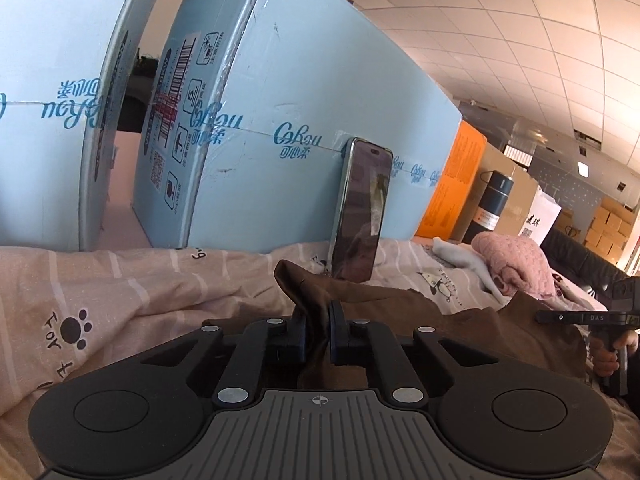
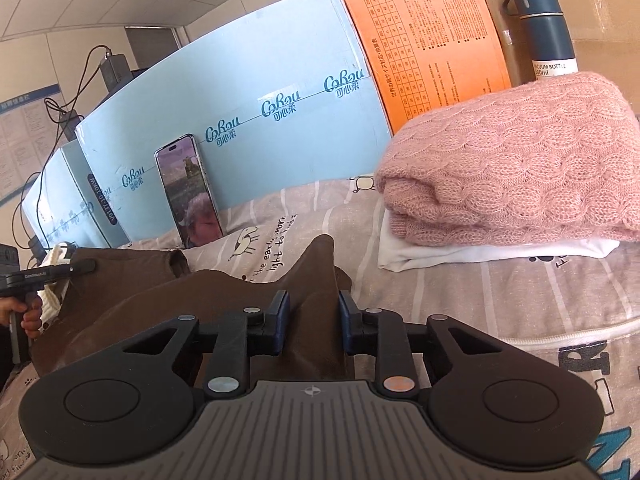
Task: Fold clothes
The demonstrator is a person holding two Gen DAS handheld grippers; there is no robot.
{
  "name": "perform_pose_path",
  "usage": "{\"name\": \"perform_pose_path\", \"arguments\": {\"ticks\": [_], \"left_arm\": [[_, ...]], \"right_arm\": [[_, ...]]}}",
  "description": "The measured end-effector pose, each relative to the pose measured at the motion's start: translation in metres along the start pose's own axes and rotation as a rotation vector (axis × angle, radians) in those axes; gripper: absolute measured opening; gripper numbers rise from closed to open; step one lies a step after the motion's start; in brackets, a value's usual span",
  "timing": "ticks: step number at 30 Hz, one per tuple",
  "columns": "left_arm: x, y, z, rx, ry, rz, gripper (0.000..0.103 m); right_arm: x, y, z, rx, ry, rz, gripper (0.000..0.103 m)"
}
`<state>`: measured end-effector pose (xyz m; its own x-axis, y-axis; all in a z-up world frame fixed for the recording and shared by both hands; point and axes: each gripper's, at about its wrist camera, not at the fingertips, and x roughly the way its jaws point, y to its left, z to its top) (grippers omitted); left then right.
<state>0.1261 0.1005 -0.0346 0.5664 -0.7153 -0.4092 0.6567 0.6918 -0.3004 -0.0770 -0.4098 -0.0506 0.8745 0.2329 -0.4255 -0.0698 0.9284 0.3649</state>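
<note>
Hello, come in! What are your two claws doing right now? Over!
Left gripper shut on brown garment. Right gripper shut on it too. Phone propped just beyond.

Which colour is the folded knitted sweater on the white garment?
Pink sweater, cable-knit pattern; clearest in right wrist view.

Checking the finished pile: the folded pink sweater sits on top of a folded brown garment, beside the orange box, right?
Not quite. The right wrist view shows the pink sweater resting on a folded white garment, beside the orange box. The brown garment is at the grippers.
</note>
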Motion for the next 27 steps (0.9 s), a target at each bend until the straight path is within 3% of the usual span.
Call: {"name": "perform_pose_path", "arguments": {"ticks": [1, 3, 4, 5, 9, 15, 21, 27], "left_arm": [[0.004, 0.002, 0.0, -0.006, 0.012, 0.019, 0.011], [0.006, 0.006, -0.001, -0.034, 0.002, 0.06, 0.03], [0.002, 0.008, 0.0, -0.052, -0.02, 0.071, 0.051], [-0.004, 0.009, 0.001, -0.064, -0.043, 0.08, 0.066], [-0.027, 0.009, 0.003, -0.12, -0.091, 0.128, 0.07], [-0.059, -0.017, -0.03, -0.165, -0.02, 0.188, 0.072], [-0.065, -0.044, -0.057, -0.13, 0.069, 0.19, 0.075], [-0.079, -0.059, -0.068, -0.131, 0.069, 0.169, 0.075]], "right_arm": [[-0.001, 0.0, -0.001, 0.002, 0.001, -0.006, 0.021], [-0.002, 0.001, -0.002, 0.001, 0.002, -0.016, 0.021], [-0.002, 0.001, -0.003, 0.0, 0.002, -0.02, 0.021], [-0.002, 0.001, -0.003, -0.001, 0.004, -0.022, 0.021], [-0.002, 0.0, -0.003, 0.009, 0.004, -0.023, 0.022], [-0.003, -0.003, -0.004, 0.037, 0.0, -0.019, 0.033], [-0.003, 0.0, -0.005, 0.044, 0.0, -0.013, 0.039], [0.0, 0.0, -0.006, 0.051, 0.014, -0.036, 0.04]]}}
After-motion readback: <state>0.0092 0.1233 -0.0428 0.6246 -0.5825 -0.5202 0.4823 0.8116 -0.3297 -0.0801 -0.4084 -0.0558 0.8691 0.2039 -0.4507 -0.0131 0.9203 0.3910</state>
